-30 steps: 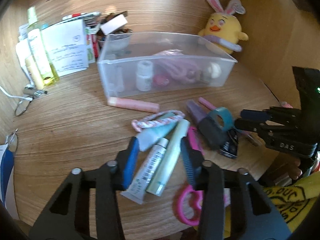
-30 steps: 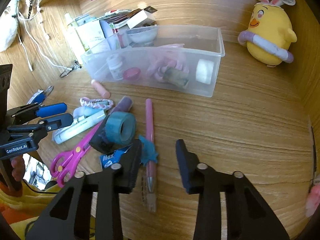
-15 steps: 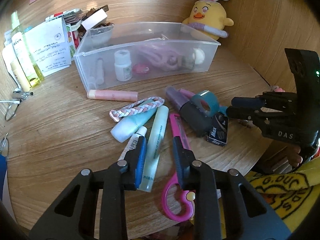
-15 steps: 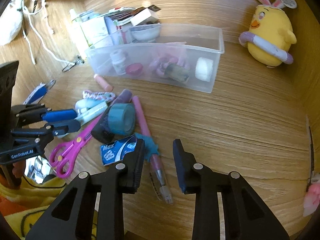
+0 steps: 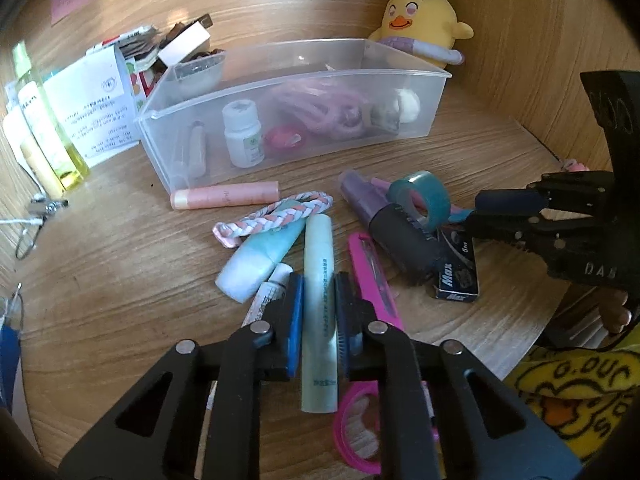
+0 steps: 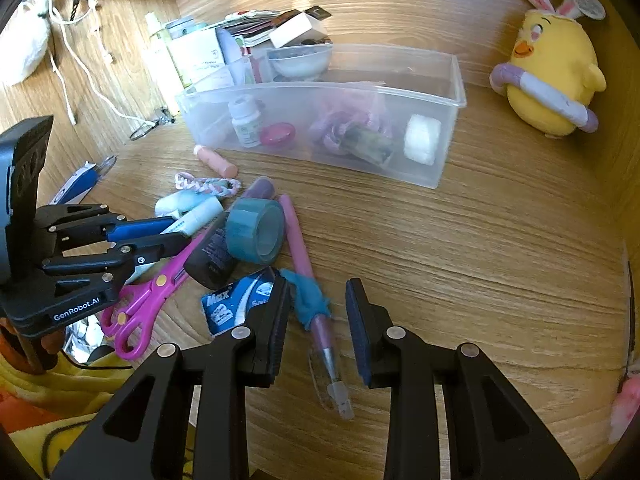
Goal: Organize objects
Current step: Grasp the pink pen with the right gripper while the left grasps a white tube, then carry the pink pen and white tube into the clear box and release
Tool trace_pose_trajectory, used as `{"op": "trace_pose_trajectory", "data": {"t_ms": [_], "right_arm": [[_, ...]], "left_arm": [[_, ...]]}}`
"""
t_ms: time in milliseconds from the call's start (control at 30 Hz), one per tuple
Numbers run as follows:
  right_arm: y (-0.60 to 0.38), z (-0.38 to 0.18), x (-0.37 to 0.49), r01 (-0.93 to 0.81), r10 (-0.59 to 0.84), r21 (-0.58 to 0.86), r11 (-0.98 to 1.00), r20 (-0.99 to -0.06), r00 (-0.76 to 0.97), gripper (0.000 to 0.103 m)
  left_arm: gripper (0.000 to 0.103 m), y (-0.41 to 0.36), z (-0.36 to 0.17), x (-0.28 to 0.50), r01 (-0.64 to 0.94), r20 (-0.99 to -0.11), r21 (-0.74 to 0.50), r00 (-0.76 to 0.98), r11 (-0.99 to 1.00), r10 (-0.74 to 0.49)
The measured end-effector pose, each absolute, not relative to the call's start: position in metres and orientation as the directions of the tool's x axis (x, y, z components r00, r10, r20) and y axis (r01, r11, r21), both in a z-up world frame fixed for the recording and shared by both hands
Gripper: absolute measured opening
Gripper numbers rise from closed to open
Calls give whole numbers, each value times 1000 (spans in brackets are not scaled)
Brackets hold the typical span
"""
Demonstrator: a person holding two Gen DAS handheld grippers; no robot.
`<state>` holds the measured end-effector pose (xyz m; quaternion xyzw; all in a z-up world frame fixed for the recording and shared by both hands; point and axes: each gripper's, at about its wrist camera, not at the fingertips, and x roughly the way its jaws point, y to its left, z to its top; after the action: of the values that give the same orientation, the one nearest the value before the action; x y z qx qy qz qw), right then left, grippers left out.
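Wood-grain desk surface [image 6: 460, 248] is spread with clutter, and a clear plastic bin [image 5: 434, 92] is set toward the back, a white bottle [image 5: 243, 134] and pink hair ties [image 5: 320, 110] seen through its wall. Before it, a pale green tube [image 5: 319, 280] is clamped between the pads of the left gripper [image 5: 319, 312] — jaws just drawn in. The right gripper [image 6: 318, 320] is held narrow, its jaws closing around a pink pen [image 6: 298, 248] — neither pad touching.
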<state>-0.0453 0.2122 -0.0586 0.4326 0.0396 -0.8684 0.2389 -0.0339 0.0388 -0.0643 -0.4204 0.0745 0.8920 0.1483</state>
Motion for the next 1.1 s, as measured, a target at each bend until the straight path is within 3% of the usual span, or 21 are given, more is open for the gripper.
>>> {"op": "trace_pose_trajectory", "data": {"t_ms": [33,367,767,1100], "right_arm": [[216,-59,-46,441,-385,151,-885,-771,-507,17],[220,-60,-46,407,-352,124,-905,-755,-553,16],[239,-3,-46,401,-408,162,-902,-627,-664,16],[236,36,-78,405,-415,146,-902,-546,-728,16]], "left_arm": [[15,39,-64,-34,-328,-772,11,-603,-945,200],[15,39,-43,-31,-340,-725,-17,-643,-940,246],[15,9,2,-46,-277,-635,-106,-720,-955,279],[15,-14,35,-76,-205,-578,-121,-781,-971,237]]}}
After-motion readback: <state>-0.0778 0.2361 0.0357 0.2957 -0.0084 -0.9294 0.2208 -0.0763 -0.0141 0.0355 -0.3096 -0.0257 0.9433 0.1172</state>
